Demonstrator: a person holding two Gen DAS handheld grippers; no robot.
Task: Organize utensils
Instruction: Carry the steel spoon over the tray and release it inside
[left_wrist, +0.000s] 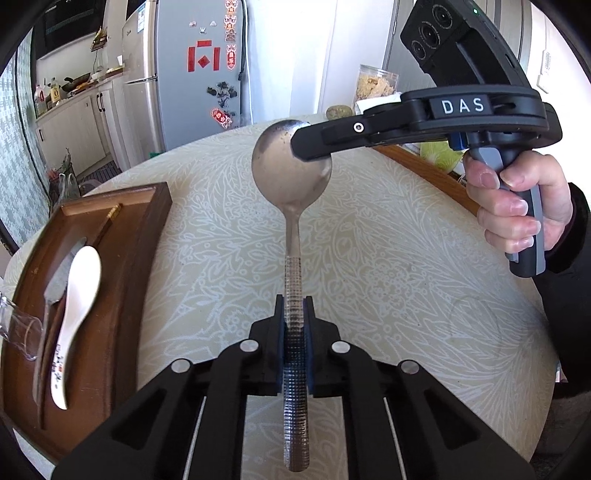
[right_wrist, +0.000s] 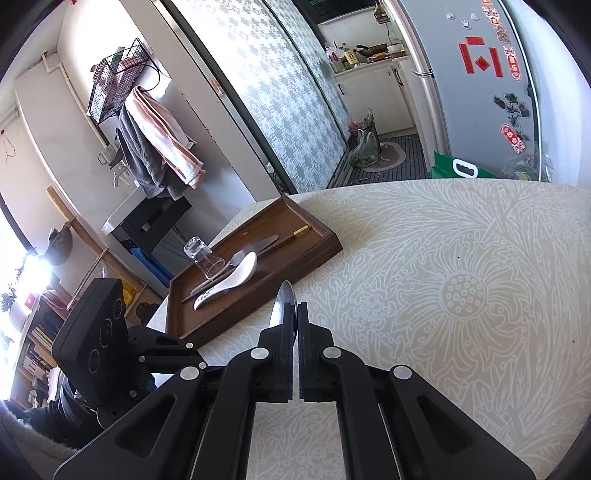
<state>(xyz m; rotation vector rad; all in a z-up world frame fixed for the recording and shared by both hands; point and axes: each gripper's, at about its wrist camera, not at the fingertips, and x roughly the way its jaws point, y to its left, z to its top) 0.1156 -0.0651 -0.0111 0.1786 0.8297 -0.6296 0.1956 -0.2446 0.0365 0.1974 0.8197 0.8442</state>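
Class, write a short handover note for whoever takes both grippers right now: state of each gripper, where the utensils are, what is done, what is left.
Left gripper: shut on the metal spoon at its textured handle.
Right gripper: shut on the spoon's bowl edge. The spoon is held above the table by both.
Tray, at the table's edge: holds the white spoon, a knife, chopsticks and an upturned glass.
Done: those pieces are in the tray.
Left: probably release the right gripper, then carry the metal spoon to the tray.
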